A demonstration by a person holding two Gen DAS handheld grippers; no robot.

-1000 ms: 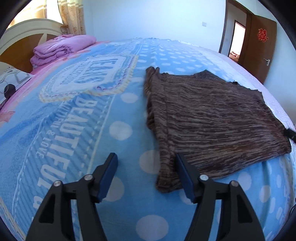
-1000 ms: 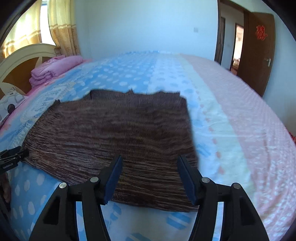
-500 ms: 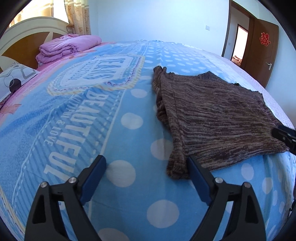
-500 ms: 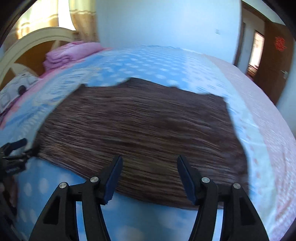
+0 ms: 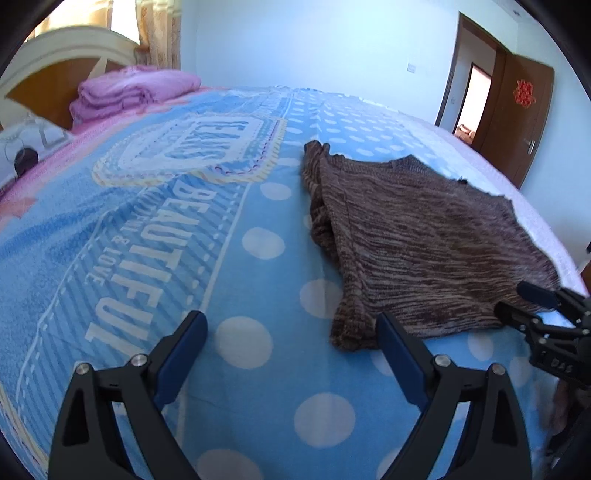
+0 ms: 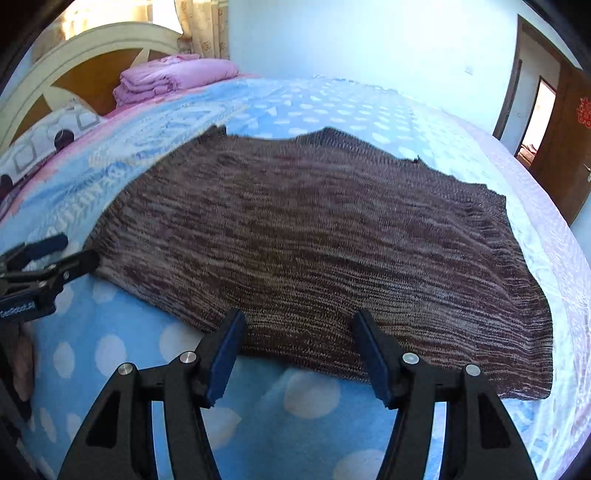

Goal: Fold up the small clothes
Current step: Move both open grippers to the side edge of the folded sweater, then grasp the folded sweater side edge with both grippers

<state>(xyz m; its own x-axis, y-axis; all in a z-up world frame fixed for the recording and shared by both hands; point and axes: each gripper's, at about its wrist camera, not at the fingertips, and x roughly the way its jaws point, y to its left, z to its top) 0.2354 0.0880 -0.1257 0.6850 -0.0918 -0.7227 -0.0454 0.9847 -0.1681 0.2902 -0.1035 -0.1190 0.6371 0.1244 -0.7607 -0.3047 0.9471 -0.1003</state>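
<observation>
Over the sweater (image 6: 314, 236), both hand-held grippers tilt down.

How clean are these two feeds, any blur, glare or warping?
Left wrist view: sharp on the brown knit garment, window blown out, bed bulging from fisheye. Right wrist view: slightly smeared knit, bright headboard corner, dark lens rim.

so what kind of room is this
A bedroom, most likely in a home. A large bed with a blue dotted cover fills the view, with a headboard and a folded pink quilt at its far end. A brown knit garment lies spread on it.
</observation>
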